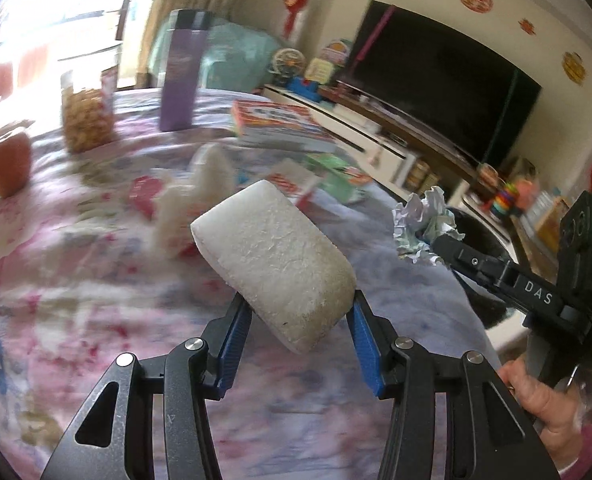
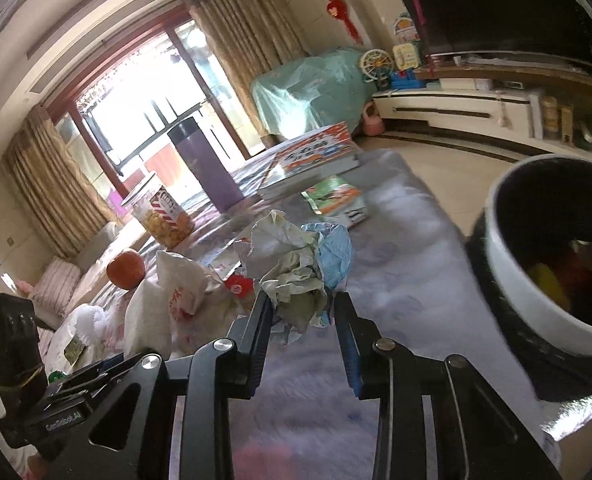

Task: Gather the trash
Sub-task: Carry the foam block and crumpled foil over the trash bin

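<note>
My left gripper [image 1: 298, 304] is shut on a white foam block [image 1: 272, 256] and holds it tilted above the flowered tablecloth [image 1: 76, 300]. My right gripper [image 2: 303, 298] is shut on a ball of crumpled paper [image 2: 292, 256], whitish with a blue patch, also lifted off the table. In the left wrist view the right gripper [image 1: 436, 244] shows at the right with the paper [image 1: 420, 220] at its tips. A trash bin [image 2: 512, 280], white-rimmed and dark inside, stands off the table's edge to the right of the paper.
More white wrappers [image 1: 200, 188] lie mid-table. Behind them stand a snack jar [image 1: 88, 116], a purple flask [image 1: 180, 76], an orange fruit [image 1: 8, 164], stacked books [image 1: 280, 124] and a green booklet [image 1: 336, 176]. A TV [image 1: 436, 72] and low cabinet line the far wall.
</note>
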### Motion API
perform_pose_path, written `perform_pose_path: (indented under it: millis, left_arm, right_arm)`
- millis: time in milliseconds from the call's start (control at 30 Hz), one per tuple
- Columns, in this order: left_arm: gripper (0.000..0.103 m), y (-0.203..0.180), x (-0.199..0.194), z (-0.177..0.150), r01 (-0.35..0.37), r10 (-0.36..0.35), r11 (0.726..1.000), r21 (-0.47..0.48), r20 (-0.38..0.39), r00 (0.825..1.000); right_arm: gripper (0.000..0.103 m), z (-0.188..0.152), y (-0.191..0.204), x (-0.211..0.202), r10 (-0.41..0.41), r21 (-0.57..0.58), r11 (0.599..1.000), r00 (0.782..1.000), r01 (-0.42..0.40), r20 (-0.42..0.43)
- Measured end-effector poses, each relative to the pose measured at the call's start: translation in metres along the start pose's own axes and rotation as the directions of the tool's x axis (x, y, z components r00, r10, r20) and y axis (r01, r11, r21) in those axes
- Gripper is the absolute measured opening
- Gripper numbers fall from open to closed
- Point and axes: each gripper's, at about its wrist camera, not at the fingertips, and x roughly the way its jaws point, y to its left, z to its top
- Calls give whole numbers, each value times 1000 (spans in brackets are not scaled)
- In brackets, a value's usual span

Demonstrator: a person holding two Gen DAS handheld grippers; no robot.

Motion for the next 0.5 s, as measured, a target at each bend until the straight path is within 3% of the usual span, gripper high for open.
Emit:
perform_pose_path:
  millis: [500]
  left_arm:
    - [48, -51, 43, 19, 87, -83, 991, 99, -47, 995]
  right_arm:
    - [32, -1, -47, -57, -73, 64, 996, 995, 69, 67]
